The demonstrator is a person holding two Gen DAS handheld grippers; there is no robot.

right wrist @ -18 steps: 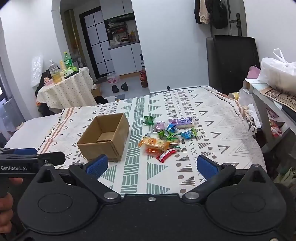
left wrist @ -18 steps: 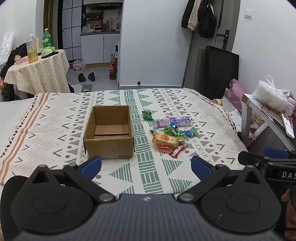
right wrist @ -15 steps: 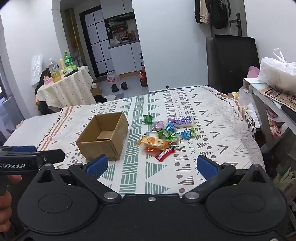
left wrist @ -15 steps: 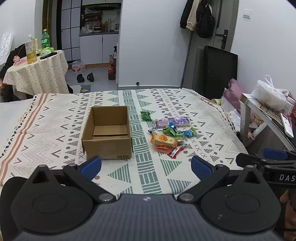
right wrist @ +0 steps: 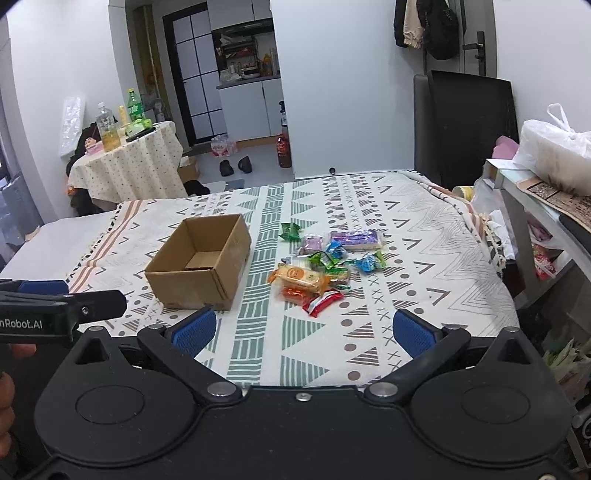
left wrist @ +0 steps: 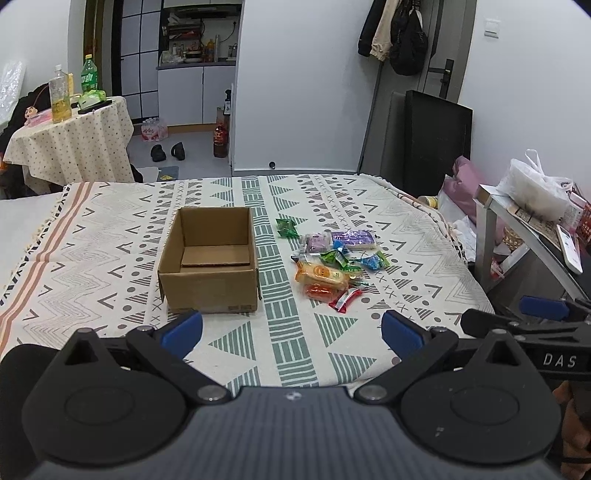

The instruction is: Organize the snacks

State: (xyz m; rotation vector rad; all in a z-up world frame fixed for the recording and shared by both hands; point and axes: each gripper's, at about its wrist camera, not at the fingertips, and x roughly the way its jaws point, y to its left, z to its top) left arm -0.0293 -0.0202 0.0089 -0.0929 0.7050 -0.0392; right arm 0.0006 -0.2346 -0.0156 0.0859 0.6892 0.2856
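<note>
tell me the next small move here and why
Probably bring the right gripper forward and down toward the red packet, the nearest of the snack pile. Both grippers are open and hold nothing, the left gripper too, the cardboard box has no snacks in it, and every packet lies on the patterned cloth to the box's right.

Small home: kitchenette cabinets (left wrist: 192,92), coats on door (left wrist: 395,33), shoes (left wrist: 168,151).

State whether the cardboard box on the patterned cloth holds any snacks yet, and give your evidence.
Empty. The cardboard box stands open-topped, only its bare bottom flap showing; the snacks lie piled on the cloth beside it.
</note>
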